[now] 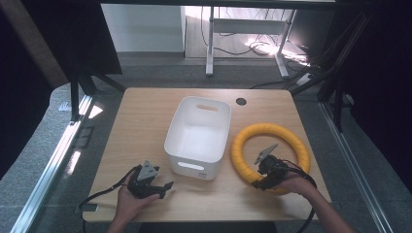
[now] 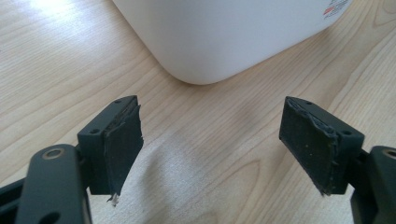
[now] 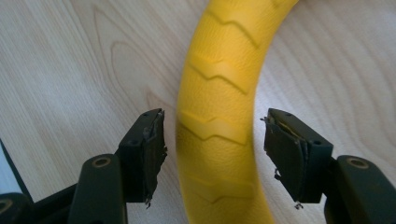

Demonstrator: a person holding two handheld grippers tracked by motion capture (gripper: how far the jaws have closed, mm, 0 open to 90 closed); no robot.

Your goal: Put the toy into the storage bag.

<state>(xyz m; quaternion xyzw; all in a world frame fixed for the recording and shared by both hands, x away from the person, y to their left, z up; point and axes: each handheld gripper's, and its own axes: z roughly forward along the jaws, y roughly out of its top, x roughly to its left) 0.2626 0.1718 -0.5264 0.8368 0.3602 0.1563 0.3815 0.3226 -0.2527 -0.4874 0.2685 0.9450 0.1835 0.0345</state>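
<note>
right hand-held gripper (image 3: 212, 140) jaws wide, straddling yellow ring (image 3: 224, 93), not touching it; ring's near arc hidden under the hand. left hand-held gripper (image 2: 210, 140) wide, empty; white bin (image 2: 224, 32) just ahead, its top cut off.

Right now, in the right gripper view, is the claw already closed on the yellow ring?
No, the right claw is open, with its jaws standing on either side of the yellow ring and a gap visible at each pad.

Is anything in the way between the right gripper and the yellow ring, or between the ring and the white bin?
Nothing visible. The right gripper is open with its jaws either side of the yellow ring. The white bin stands just beside the ring, its top open.
</note>
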